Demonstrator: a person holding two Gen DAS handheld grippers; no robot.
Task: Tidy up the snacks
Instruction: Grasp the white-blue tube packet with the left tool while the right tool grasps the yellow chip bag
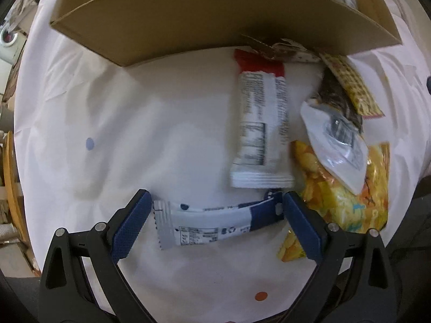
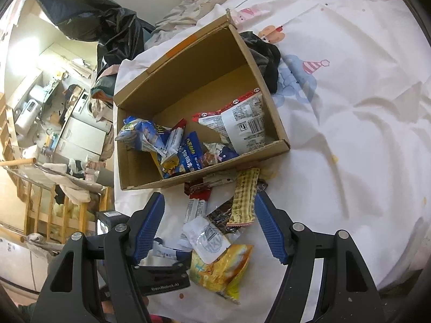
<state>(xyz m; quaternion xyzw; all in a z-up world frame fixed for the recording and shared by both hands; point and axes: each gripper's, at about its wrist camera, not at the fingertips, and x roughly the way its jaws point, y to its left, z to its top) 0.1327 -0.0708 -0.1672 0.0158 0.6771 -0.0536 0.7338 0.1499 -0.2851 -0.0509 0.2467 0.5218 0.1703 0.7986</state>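
Observation:
A cardboard box (image 2: 269, 102) lies on a white bedsheet (image 2: 350, 107) and holds several snack packs. Loose snacks lie in front of it: a white and red bar (image 1: 260, 123), a white pouch (image 1: 334, 145), a yellow chips bag (image 1: 347, 196), a yellow checked bar (image 1: 350, 86). My left gripper (image 1: 214, 222) is open, its jaws on either side of a white and blue bar (image 1: 204, 223) lying on the sheet. My right gripper (image 2: 210, 228) is open above the loose pile, over the white pouch (image 2: 207, 238) and chips bag (image 2: 221, 269).
The box wall (image 1: 188, 18) stands close ahead in the left wrist view. A black garment (image 2: 264, 53) lies beside the box. The bed edge drops off to the left, with a wooden rail (image 2: 40, 210) and room clutter below. The left gripper's body (image 2: 161, 277) shows under the right one.

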